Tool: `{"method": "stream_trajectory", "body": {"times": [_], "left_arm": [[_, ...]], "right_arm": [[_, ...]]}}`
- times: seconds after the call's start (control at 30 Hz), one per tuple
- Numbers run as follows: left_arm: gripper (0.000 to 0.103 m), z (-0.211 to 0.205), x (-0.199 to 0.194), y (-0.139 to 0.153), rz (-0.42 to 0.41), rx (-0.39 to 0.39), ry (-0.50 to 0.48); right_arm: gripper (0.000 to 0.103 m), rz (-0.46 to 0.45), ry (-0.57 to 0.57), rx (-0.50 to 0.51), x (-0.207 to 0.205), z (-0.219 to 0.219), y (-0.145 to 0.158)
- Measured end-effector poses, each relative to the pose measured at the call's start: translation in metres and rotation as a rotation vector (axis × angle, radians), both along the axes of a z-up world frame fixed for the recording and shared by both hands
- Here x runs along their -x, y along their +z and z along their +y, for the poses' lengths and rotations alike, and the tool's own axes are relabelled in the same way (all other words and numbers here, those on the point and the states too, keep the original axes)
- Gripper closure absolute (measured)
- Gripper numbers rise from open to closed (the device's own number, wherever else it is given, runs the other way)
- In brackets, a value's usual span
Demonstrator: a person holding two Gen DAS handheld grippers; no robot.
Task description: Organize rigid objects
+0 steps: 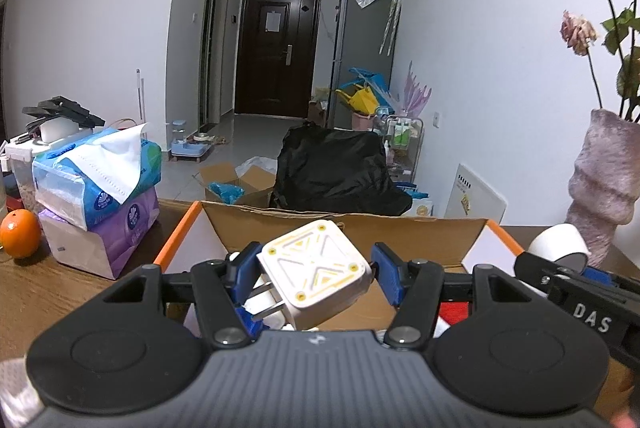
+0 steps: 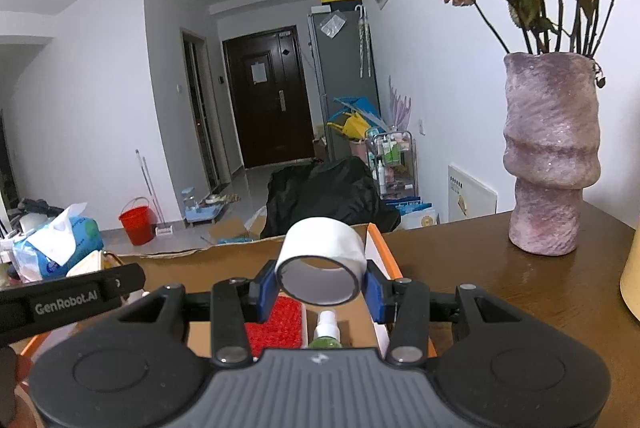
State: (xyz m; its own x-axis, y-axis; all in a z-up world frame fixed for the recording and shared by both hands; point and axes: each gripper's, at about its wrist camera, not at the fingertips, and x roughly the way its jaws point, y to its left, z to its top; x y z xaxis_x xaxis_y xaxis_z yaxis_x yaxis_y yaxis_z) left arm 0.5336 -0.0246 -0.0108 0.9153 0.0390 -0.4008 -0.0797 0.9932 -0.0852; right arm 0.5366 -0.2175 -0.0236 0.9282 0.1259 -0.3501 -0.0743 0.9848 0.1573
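White capitals "DAS" stood on the black body of the right gripper (image 1: pixel 568 264), seen at the edge of the left wrist view. "GenRobot.AI" ran in pale letters along the black side of the left gripper (image 2: pixel 80 298) in the right wrist view. Print on the tissue packs (image 1: pixel 100 168) was too small to read.

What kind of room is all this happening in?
Most likely a lived-in apartment: a dark front door down the hallway, a vase of dried roses on the wooden table, and tissue packs.
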Motion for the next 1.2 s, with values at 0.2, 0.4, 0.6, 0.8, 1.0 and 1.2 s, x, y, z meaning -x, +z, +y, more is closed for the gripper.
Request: {"method": "stream_trajectory", "body": {"times": [0.2, 0.4, 0.6, 0.8, 1.0, 1.2], "left_arm": [[0.041, 0.006, -0.007, -0.004, 0.020, -0.014, 0.004], [0.005, 0.011, -0.005, -0.004, 0.026, -0.031, 0.012], [0.000, 0.021, -0.005, -0.003, 0.028, -0.035, 0.066], [0.000, 0.026, -0.004, -0.002, 0.032, -0.025, 0.081], [0.000, 0.026, 0.001, 0.003, 0.019, -0.032, 0.075], [0.000, 0.023, 0.015, 0.013, 0.004, -0.045, 0.057]], "right_arm": [[0.060, 0.035, 0.012, 0.016, -0.007, -0.001, -0.001], [0.040, 0.054, 0.011, 0.029, -0.007, -0.001, -0.001], [0.000, 0.026, -0.026, 0.014, -0.001, -0.006, 0.001], [0.000, 0.026, -0.032, 0.001, 0.002, -0.008, 0.004], [0.000, 0.025, -0.024, 0.011, 0.005, -0.005, 0.008], [0.000, 0.032, 0.002, 0.041, 0.012, -0.001, 0.012]]}}
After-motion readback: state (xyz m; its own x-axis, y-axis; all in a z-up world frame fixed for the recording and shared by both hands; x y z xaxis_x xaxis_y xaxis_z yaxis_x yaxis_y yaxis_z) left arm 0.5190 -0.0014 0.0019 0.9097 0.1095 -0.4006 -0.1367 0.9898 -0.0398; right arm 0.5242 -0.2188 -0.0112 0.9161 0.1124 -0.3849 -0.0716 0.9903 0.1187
